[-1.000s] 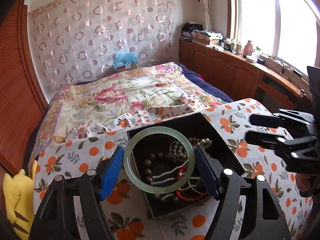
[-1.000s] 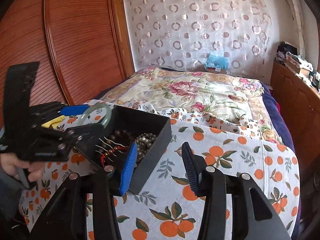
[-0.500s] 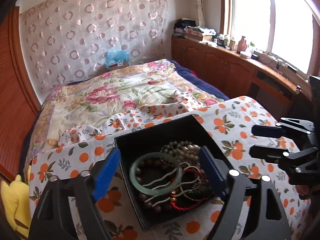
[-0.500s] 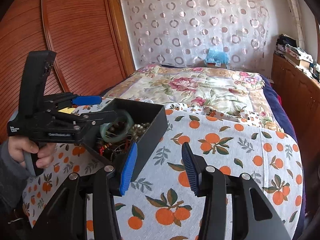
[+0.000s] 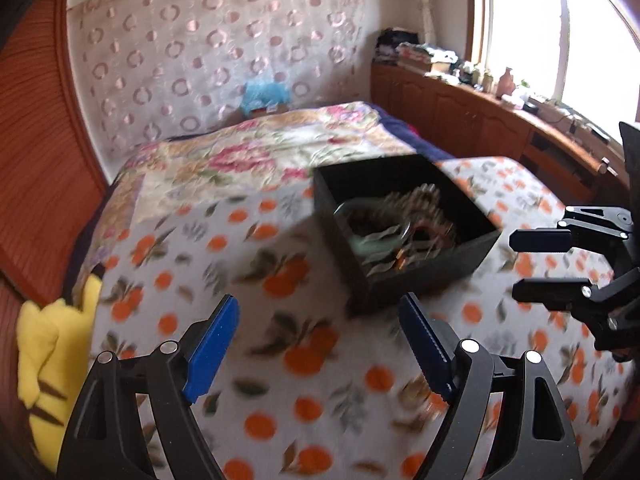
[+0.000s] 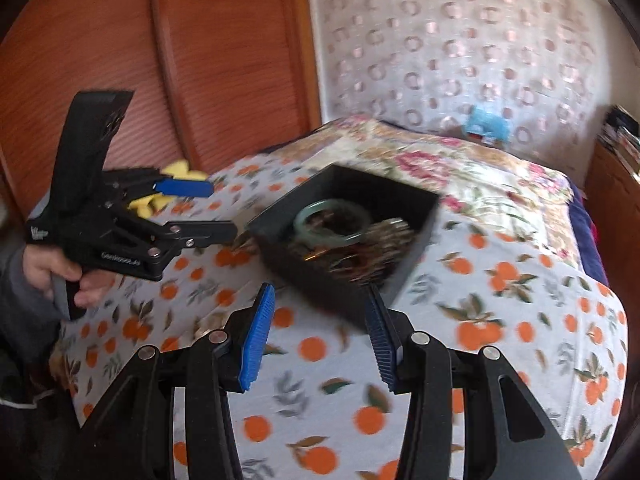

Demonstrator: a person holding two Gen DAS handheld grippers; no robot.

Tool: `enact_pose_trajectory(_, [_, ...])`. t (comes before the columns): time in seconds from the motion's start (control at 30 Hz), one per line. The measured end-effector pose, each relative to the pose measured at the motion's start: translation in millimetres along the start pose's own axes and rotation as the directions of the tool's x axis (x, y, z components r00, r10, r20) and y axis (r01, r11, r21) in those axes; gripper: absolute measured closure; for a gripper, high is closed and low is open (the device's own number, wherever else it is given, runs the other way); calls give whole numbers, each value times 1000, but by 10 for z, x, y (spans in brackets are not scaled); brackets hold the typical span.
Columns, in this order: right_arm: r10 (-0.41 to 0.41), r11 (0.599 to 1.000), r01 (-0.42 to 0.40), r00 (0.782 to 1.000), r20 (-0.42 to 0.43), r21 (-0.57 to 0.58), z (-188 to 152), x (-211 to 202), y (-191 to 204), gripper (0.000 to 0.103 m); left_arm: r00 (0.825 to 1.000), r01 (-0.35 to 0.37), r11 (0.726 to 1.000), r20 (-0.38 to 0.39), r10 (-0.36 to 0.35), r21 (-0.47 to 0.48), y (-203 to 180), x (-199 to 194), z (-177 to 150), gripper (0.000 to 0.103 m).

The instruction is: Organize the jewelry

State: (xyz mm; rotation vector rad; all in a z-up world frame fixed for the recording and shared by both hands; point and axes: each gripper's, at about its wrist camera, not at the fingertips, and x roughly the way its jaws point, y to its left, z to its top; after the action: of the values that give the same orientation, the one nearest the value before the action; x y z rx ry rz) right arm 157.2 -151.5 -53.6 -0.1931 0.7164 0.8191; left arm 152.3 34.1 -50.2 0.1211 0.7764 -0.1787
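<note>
A black open box [image 5: 432, 276] [image 6: 328, 284] stands on the orange-print cloth. It holds a pale green jade bangle [image 5: 370, 242] [image 6: 332, 222], bead bracelets [image 5: 426, 204] [image 6: 390, 236] and red cord pieces. My left gripper [image 5: 320, 344] [image 6: 212, 210] is open and empty, to the left of the box and pulled back from it. My right gripper [image 6: 320, 336] [image 5: 548, 264] is open and empty, just in front of the box's near wall.
The table is draped in a white cloth with oranges [image 5: 280, 320] [image 6: 500, 320]. A yellow plush toy [image 5: 52, 352] [image 6: 176, 172] lies at the left edge. A bed with a floral quilt [image 5: 248, 156] lies behind; wooden cabinets [image 5: 460, 120] stand at the right.
My left gripper let go of the jade bangle, which now lies in the box, then drew back and left. My right gripper shifted a little, staying open by the box.
</note>
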Motion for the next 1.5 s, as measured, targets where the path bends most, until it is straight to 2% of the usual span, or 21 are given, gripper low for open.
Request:
enact_pose_trajectory(0.2, [56,996,-62,994,-92,-66,-41,353,356,77,999,-12,999,-37,11,-35,157,-52,-277,24])
enact_pose_trajectory(0.4, [81,993,-94,984,-159,-78,-28,612,547,79,998,-9,998,-63,5,-55,198,-13,-435,24])
enact_pose_trajectory(0.53, [51,993,-70,980,-191,-92,-62,705,587,79,998,3,998,-63,-7,-61,166,-2,-503,24])
enact_pose_trajectory(0.63, [21,992,-45,981,-194,-121,-61,703,615,83,998,11,998,-64,-15,-65,144,-4,-539,24])
enact_pose_trajectory(0.67, [21,992,-45,981,-193,-121,-69,699,603,90,998,13,998,-63,-17,-67,135,-10,-545,24])
enact_pose_trajectory(0.8, [49,995,-64,981,-187,-77,-106,614,504,92,998,29,996,-52,-33,-87,113,-21,-564,24])
enact_pose_trajectory(0.93, [33,998,-41,987,-159,-51,-141,454,406,92,997,56,994,-40,-60,-97,32,-38,-569,24])
enact_pose_trajectory(1.17, [-37,999,40,991,-129,27,-324,144,94,92,994,109,992,-26,-111,-56,-229,-72,-554,25])
enact_pose_trajectory(1.2, [-43,998,47,991,-127,35,-349,119,67,92,992,118,992,-27,-120,-46,-277,-70,-554,27])
enact_pose_trajectory(1.23, [-52,997,59,991,-125,48,-386,73,21,92,992,124,992,-31,-126,-38,-308,-67,-557,34])
enact_pose_trajectory(1.3, [-64,995,72,990,-123,66,-440,29,-32,92,990,130,991,-41,-131,-27,-370,-48,-565,40])
enact_pose_trajectory(1.37, [-74,993,84,990,-122,78,-485,-10,-74,92,988,143,989,-62,-144,-34,-396,-24,-571,54])
enact_pose_trajectory(1.5, [-81,991,93,990,-119,94,-532,-54,-129,92,985,161,987,-67,-162,-21,-459,-25,-593,58])
